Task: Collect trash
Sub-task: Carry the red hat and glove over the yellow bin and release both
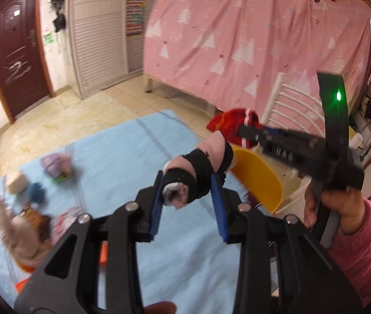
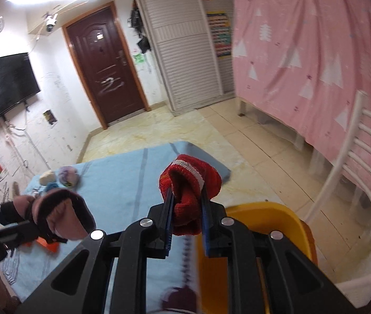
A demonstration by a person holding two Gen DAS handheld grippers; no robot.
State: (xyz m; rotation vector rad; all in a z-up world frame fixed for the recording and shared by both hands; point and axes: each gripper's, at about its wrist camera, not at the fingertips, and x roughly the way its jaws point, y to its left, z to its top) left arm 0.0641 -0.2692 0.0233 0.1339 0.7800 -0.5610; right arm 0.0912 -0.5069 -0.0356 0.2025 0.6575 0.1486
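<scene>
Two grippers: both up in the air over the blue counter, each with a knitted piece pinched tight.
Pink curtain: hangs along the far side, printed with white trees, a white chair just in front of it.
Counter: covered in a light blue cloth with grey stripes; tiled floor beyond it, dark red door at the back.
Yellow bin: sits at the counter's right edge, mouth open, directly under and just past the right gripper.
Right gripper: fingers clamped on a red knitted piece with a white band; it bulges out above the blue pads and hangs over the near rim of the bin.
Left gripper: fingers closed around a pink and black knitted piece, which sticks up and forward between them, clear of the counter.
Gap between the two: the left one's load hovers just left of the bin, close to the right gripper's red piece but not touching it.
Far left of counter: a lilac yarn bundle, a cream one and a small blue one lie close together, blurred.
Near left edge: a beige fluffy thing and something orange, too smeared to name.
</scene>
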